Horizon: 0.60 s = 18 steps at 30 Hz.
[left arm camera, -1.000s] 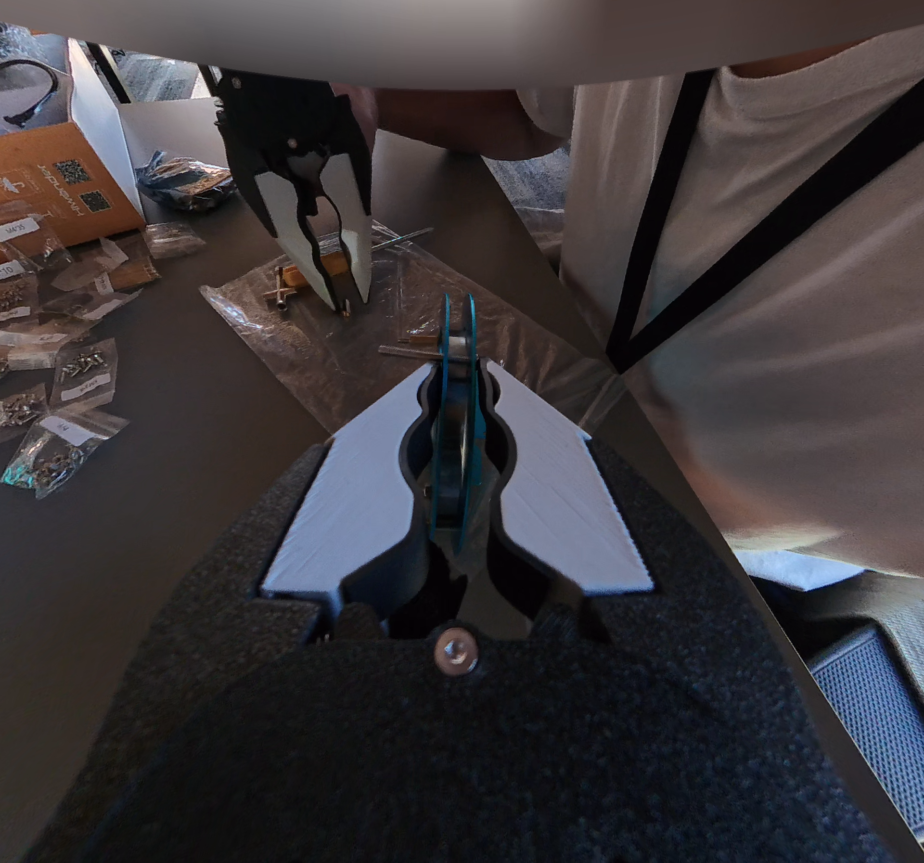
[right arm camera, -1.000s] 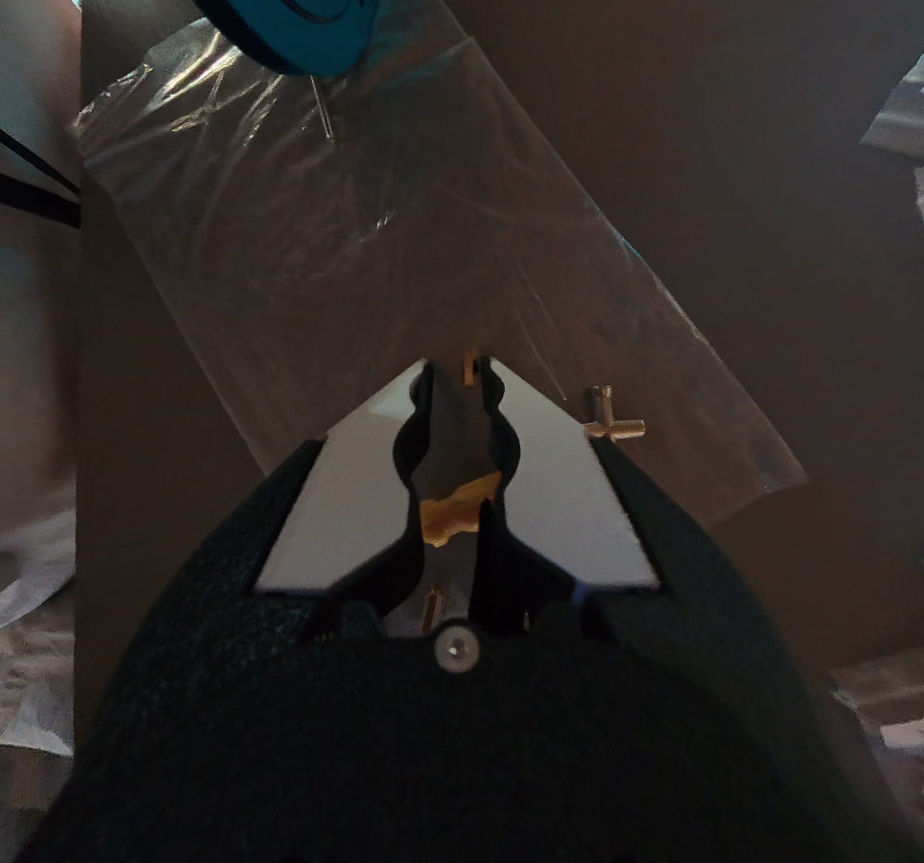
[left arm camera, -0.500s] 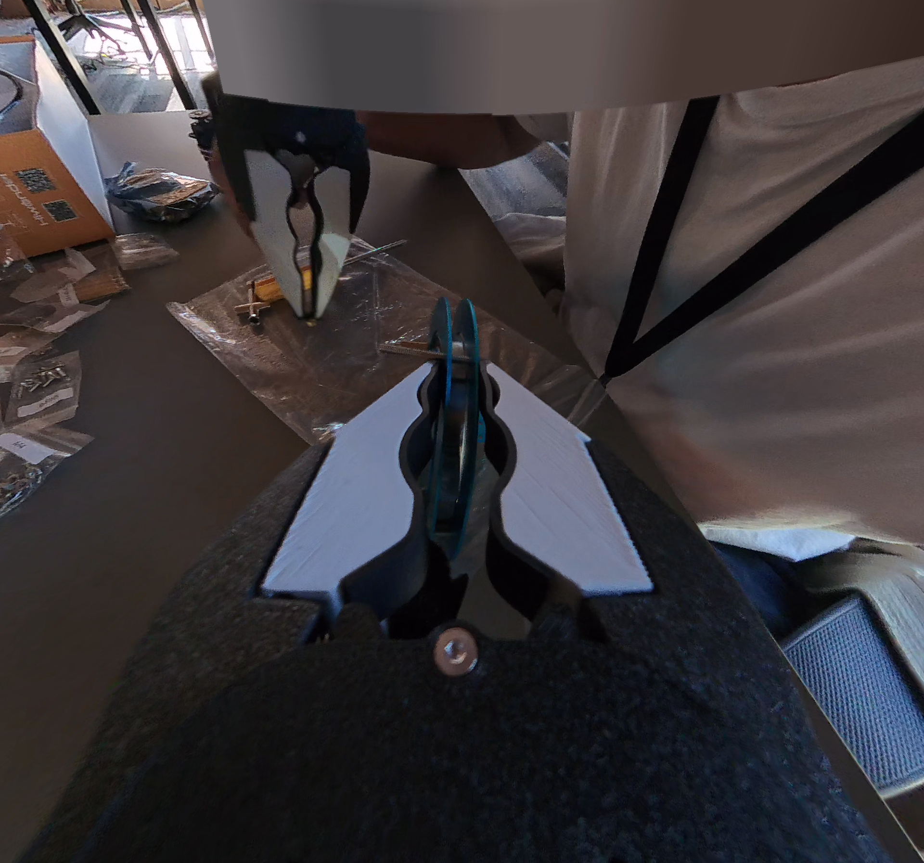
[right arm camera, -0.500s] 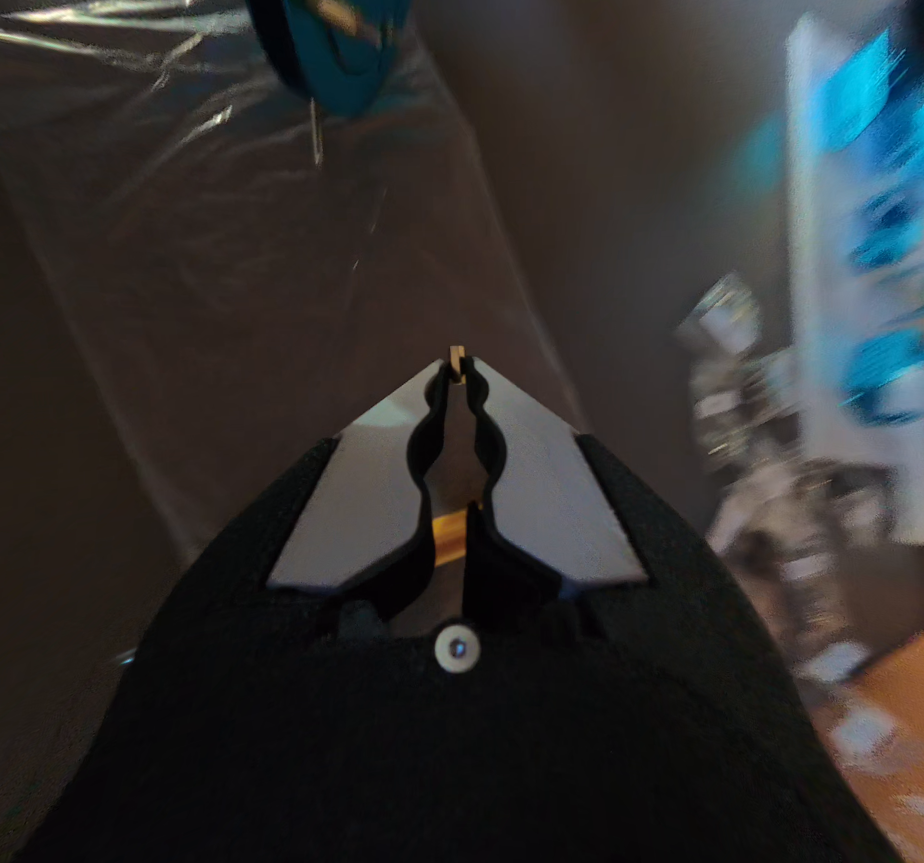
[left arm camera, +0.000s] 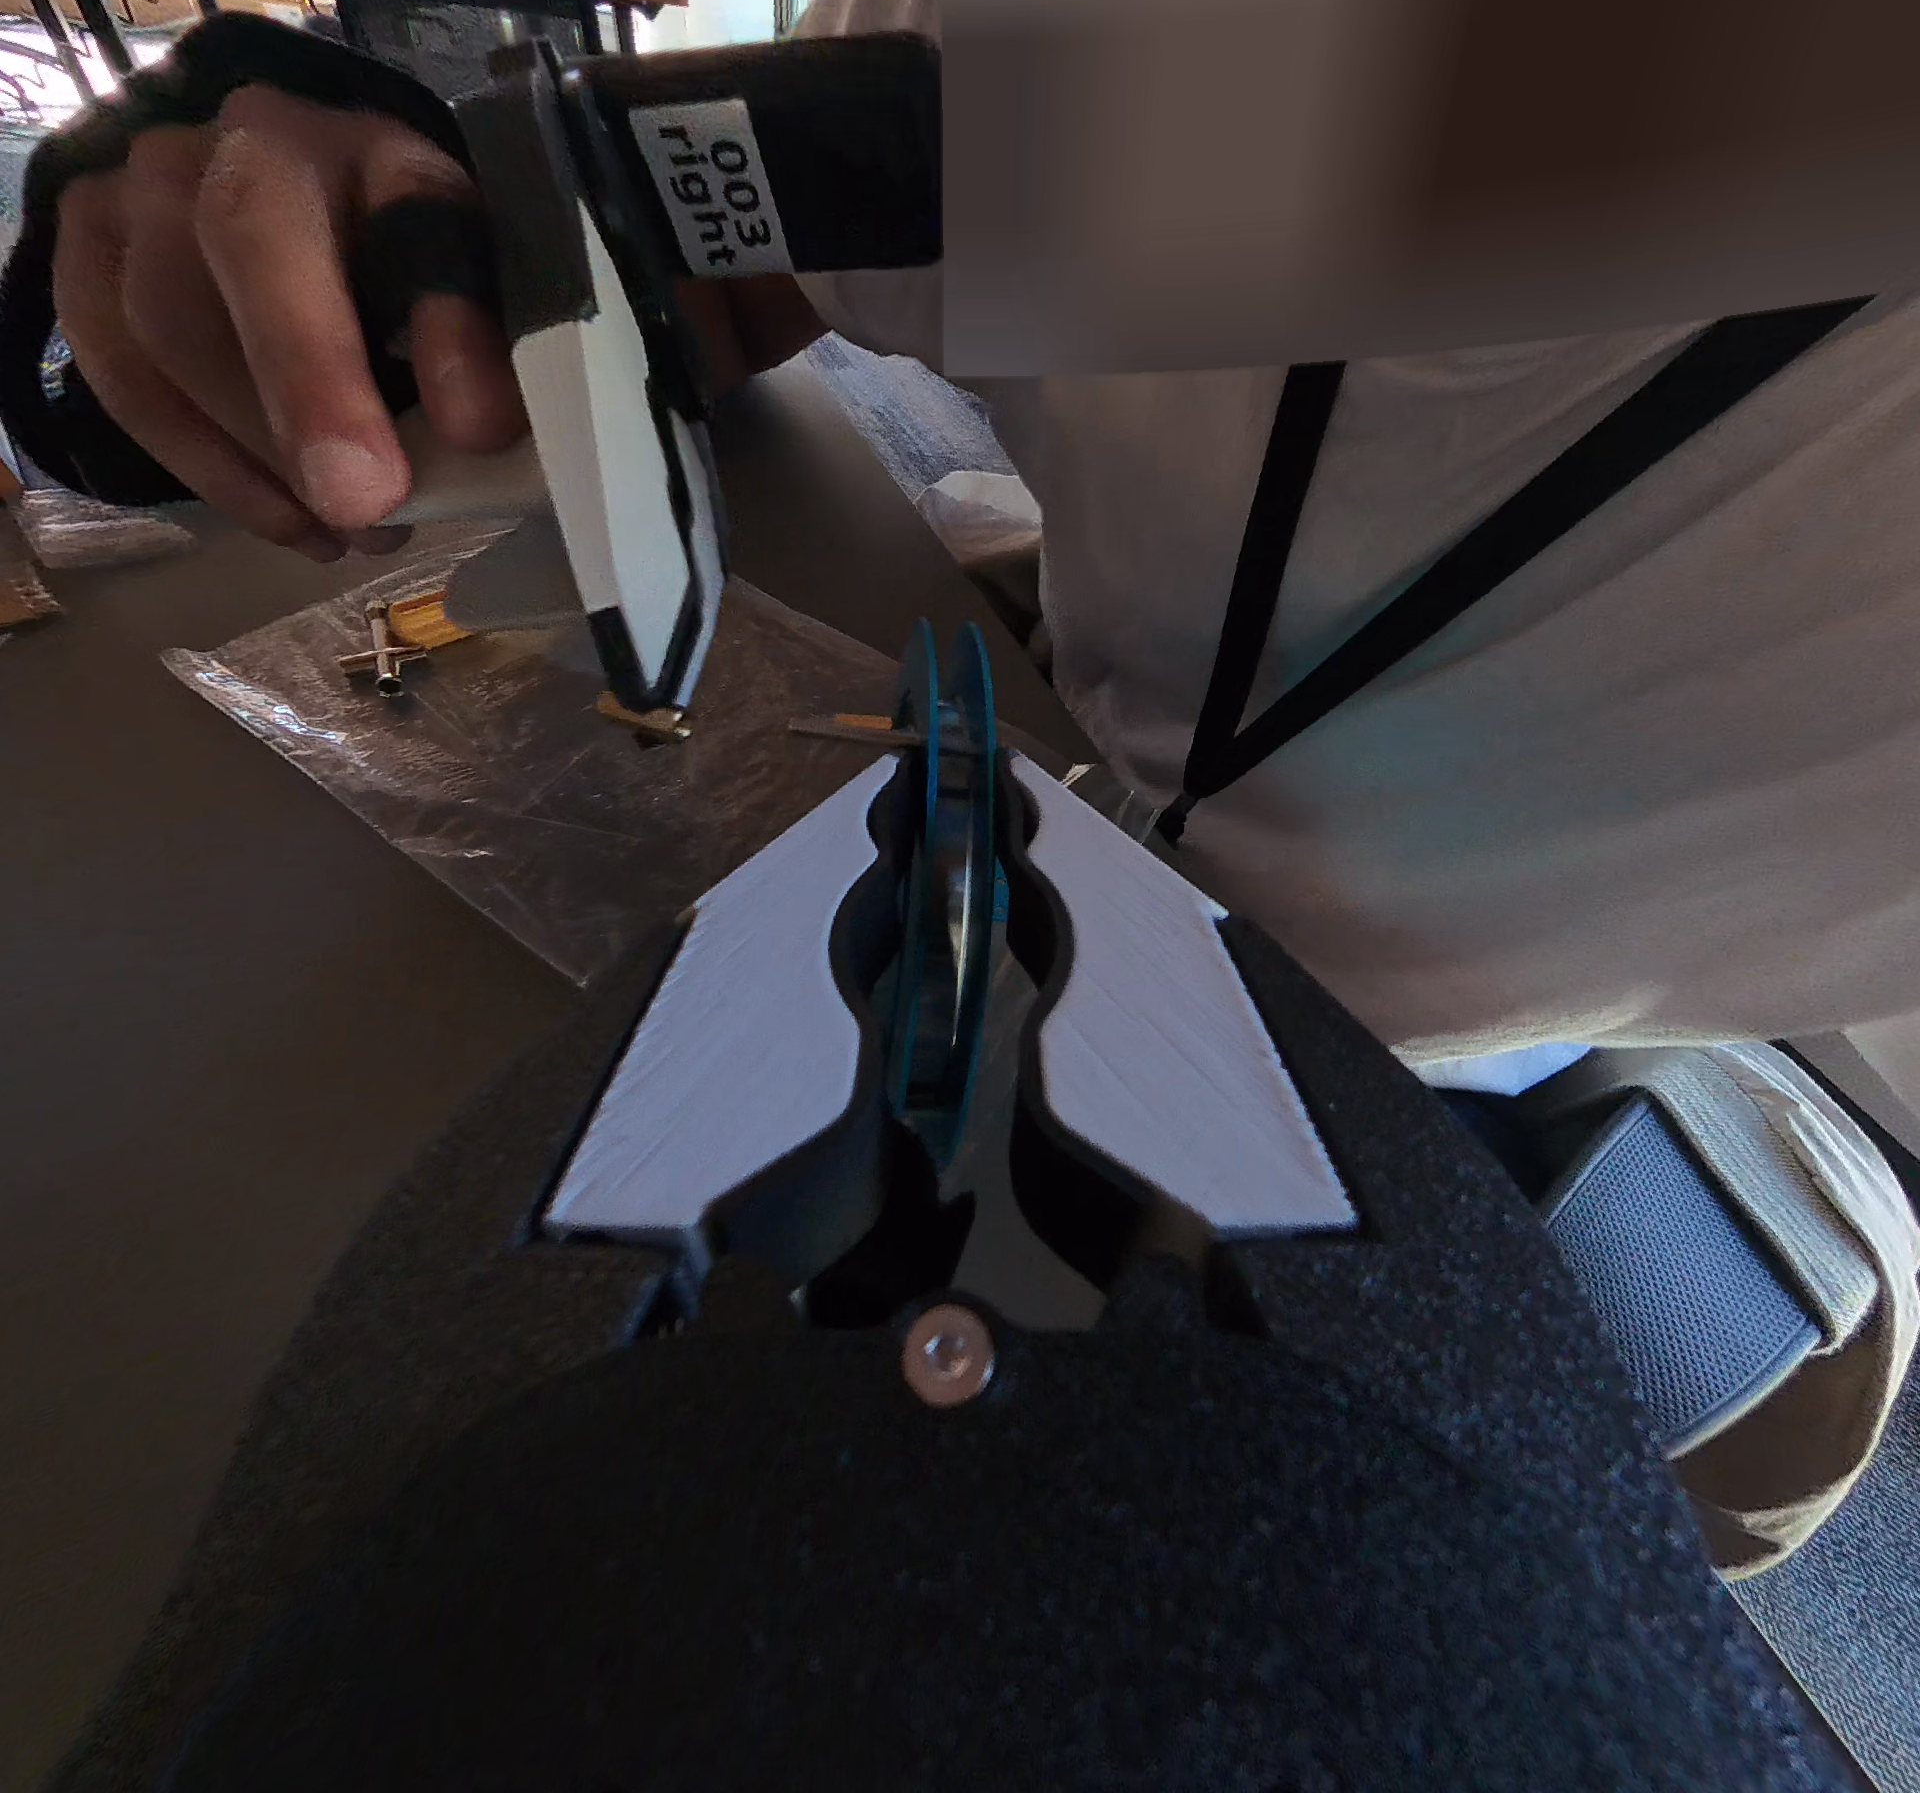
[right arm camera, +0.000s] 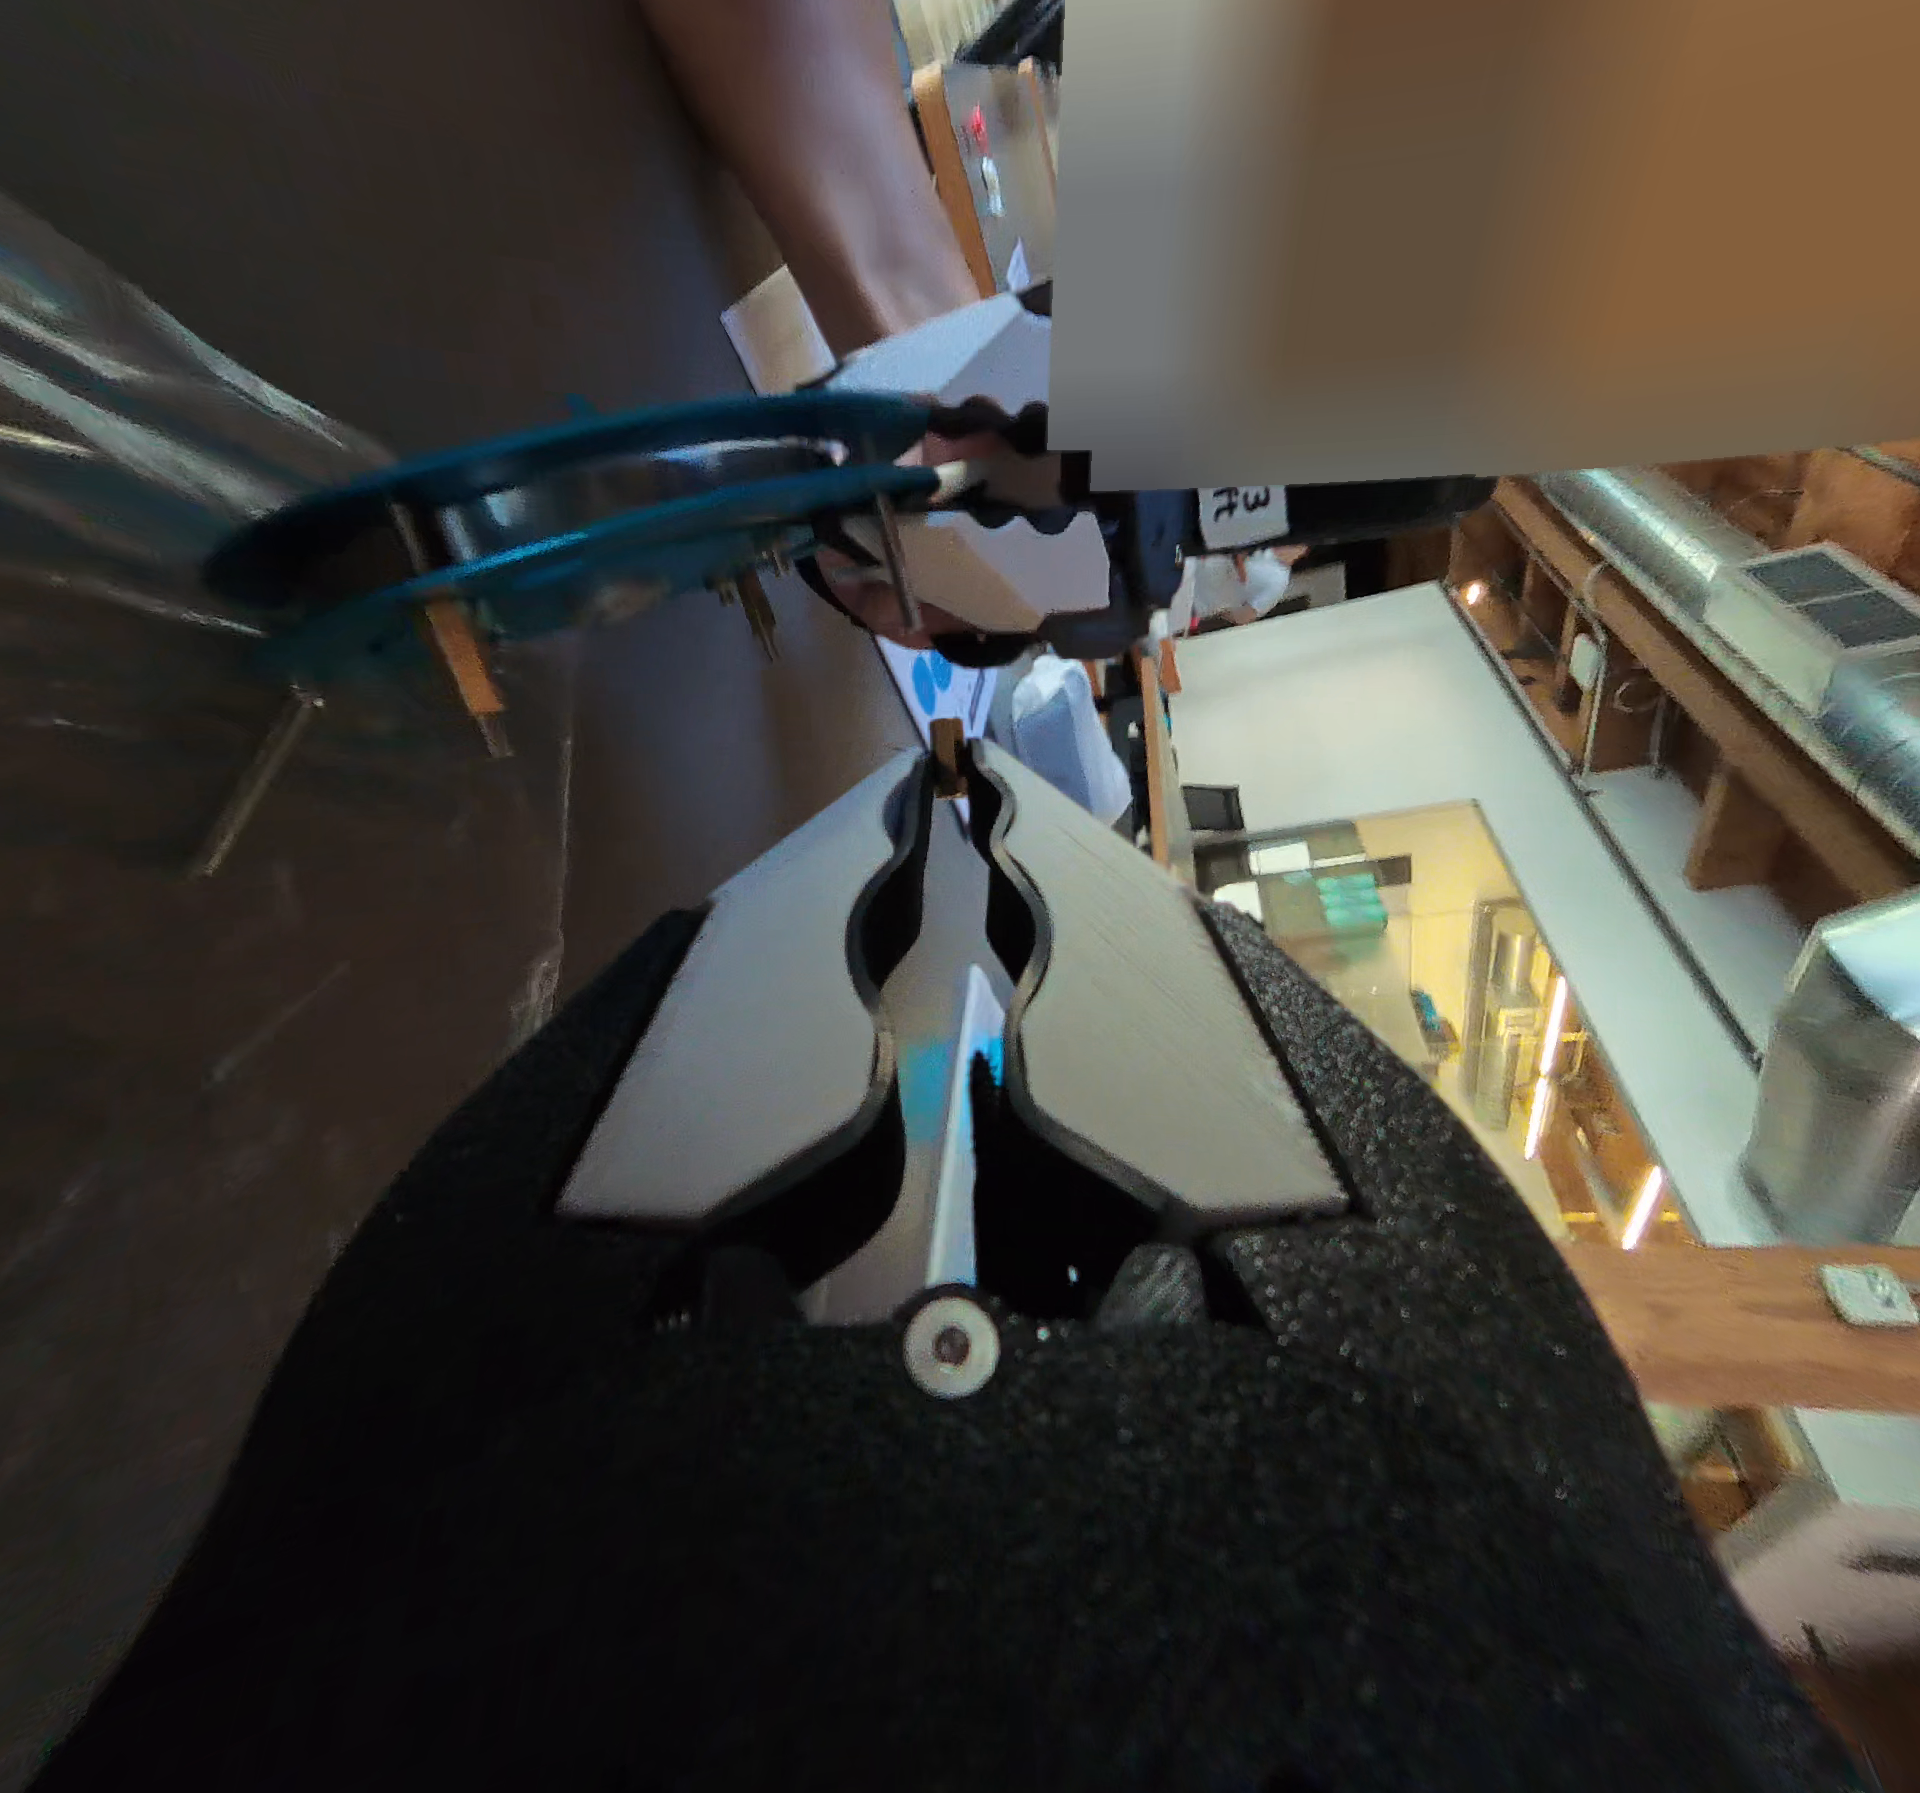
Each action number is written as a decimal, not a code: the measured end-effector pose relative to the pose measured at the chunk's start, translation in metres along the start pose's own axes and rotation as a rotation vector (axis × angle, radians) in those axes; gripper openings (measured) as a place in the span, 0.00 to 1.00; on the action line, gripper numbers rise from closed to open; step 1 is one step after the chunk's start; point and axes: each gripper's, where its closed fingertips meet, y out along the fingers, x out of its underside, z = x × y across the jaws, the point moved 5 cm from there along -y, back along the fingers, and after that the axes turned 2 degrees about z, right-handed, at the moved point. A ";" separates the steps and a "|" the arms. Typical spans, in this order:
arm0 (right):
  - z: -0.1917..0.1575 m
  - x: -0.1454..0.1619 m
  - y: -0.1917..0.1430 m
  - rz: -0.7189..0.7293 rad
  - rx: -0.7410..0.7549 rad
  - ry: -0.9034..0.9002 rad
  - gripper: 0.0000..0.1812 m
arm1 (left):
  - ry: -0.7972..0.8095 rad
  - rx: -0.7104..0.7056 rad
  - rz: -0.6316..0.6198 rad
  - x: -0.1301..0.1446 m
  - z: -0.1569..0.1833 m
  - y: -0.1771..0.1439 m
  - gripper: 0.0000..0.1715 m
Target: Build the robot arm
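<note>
My left gripper [left arm camera: 951, 767] is clamped on a teal double-disc assembly [left arm camera: 943, 870], which I see edge-on from the left wrist view, standing upright between the white fingers. The right wrist view gives me its flat side instead: two teal plates [right arm camera: 540, 517] held apart by brass spacers, with thin pins sticking out. My right gripper [right arm camera: 948, 756] has its jaws nearly together, pinching a small brass piece [right arm camera: 948, 744] at the tips. Only the left view shows that gripper [left arm camera: 649, 694] above a clear plastic bag [left arm camera: 499, 787] on the dark table [left arm camera: 208, 1016], and a cross-shaped metal fitting [left arm camera: 382, 665] lying on the bag.
</note>
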 end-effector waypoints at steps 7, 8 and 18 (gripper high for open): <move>-0.005 -0.012 0.002 0.030 -0.025 -0.027 0.03 | 0.005 -0.001 -0.003 -0.001 0.001 0.003 0.07; -0.006 -0.014 0.002 0.032 -0.021 -0.053 0.03 | 0.005 -0.001 -0.004 -0.001 0.002 0.003 0.07; -0.006 -0.021 -0.001 0.063 0.003 -0.109 0.02 | -0.004 0.017 0.007 0.000 0.002 0.003 0.07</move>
